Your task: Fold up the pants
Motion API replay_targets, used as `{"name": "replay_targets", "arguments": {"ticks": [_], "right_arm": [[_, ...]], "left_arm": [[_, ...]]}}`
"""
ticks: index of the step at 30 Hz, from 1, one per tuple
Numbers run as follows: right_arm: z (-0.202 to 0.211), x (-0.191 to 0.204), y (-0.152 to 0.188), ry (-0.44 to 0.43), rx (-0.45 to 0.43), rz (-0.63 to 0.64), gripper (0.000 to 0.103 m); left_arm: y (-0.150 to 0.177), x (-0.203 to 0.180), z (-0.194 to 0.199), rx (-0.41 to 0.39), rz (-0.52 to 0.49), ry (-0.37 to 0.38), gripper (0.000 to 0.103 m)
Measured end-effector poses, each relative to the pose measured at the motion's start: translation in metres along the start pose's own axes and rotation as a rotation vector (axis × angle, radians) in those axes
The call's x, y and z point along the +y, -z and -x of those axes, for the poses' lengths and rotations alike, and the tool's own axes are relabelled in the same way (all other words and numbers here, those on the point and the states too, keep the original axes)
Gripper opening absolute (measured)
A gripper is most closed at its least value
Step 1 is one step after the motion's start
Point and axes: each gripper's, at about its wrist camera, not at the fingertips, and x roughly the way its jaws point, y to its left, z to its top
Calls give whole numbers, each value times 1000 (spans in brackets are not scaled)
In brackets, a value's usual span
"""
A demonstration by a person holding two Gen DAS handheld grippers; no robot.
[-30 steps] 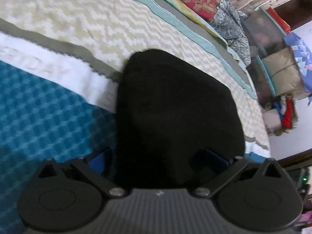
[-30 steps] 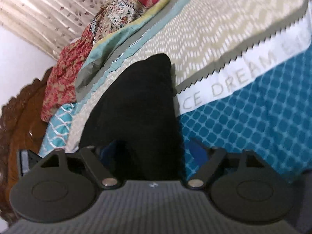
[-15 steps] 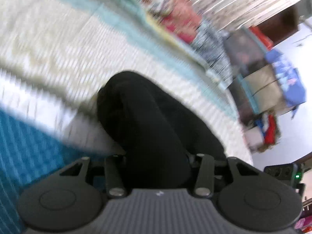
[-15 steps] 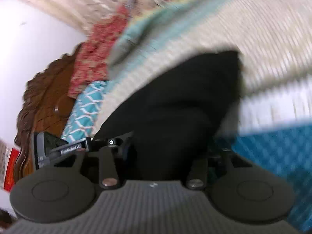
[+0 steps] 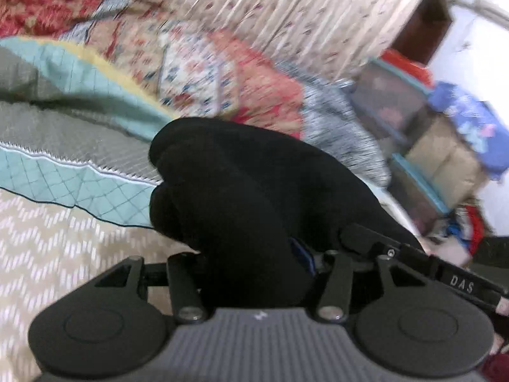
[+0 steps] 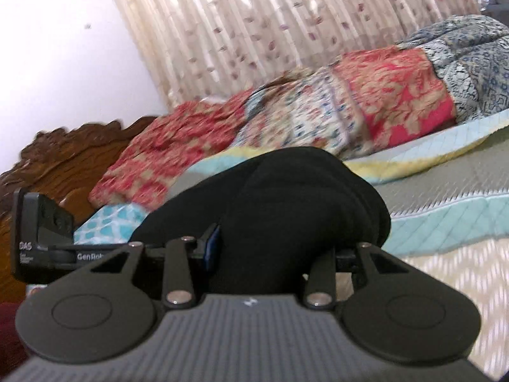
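Both grippers are clamped on the black pants (image 5: 254,191): left gripper (image 5: 251,264) and right gripper (image 6: 270,254) each pinch a bunched fold, lifted above the bed (image 5: 63,254), near the patterned quilt (image 6: 366,105).

Ahead, bunched black pants (image 5: 254,197) block both views; bedspread (image 5: 63,254) beside seems open

Both wrist views close, sharing pants (image 5: 254,191), quilt (image 6: 366,105)
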Motion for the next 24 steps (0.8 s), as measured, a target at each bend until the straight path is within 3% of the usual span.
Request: {"name": "replay_targets", "arguments": {"ticks": [2,3,4,5,6,7,13,19,24], "right_arm": [[-33,-30,19,115,81,-51,53],[-46,-44,30,180,140,-80,53],[-55,-59,44,241,185,-119,57],[-50,-70,53,246,154,-174,76],[-43,-75,58,249,133,-228,85],[-38,-78,60,251,131,-257,89],[5,-58,67,293,96,-269,89],[48,-14,86,302,103,-265,89],[86,22,119,333,146,-230,89]], "left_arm": [[4,13,-39,72,14,-134,66],[13,20,-63,131,26,-238,66],[18,25,-75,164,29,-292,71],[26,27,-80,145,34,-312,87],[32,27,-75,106,51,-324,93],[36,27,-72,97,60,-321,94],[42,14,-38,111,151,-318,89],[79,-34,19,131,9,-382,89],[137,-65,72,169,-58,-424,89]]}}
